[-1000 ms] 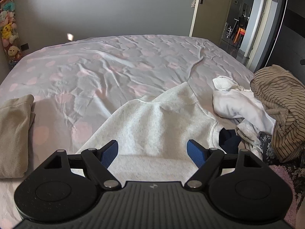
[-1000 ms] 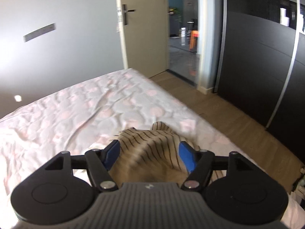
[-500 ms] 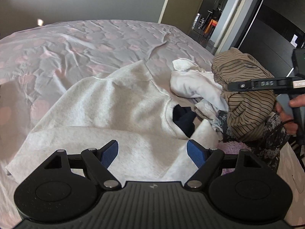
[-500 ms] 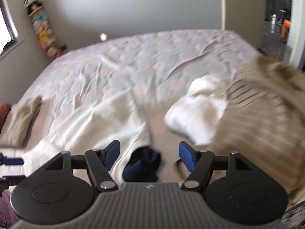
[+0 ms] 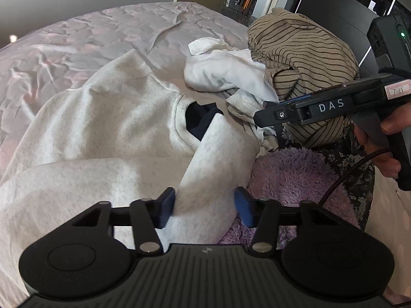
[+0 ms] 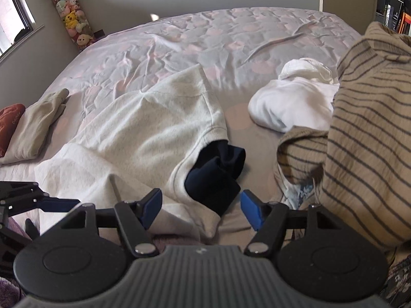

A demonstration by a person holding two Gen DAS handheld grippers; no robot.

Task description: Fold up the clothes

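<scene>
The bed point(image 6: 231, 33) has a wrinkled grey cover with pink spots. On it lie a pale grey sweatshirt point(image 6: 143, 133), a white garment point(image 6: 290, 105), a striped tan garment point(image 6: 364, 133), and folded beige clothes point(image 6: 36, 125) at its left edge.

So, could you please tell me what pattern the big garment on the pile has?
The garment is tan with thin dark stripes, clearest in the left wrist view.

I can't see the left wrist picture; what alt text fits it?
The left gripper, its fingers closing around a sleeve of a pale grey sweatshirt on a bed; beside it, a heap of clothes topped by a striped garment.
</scene>
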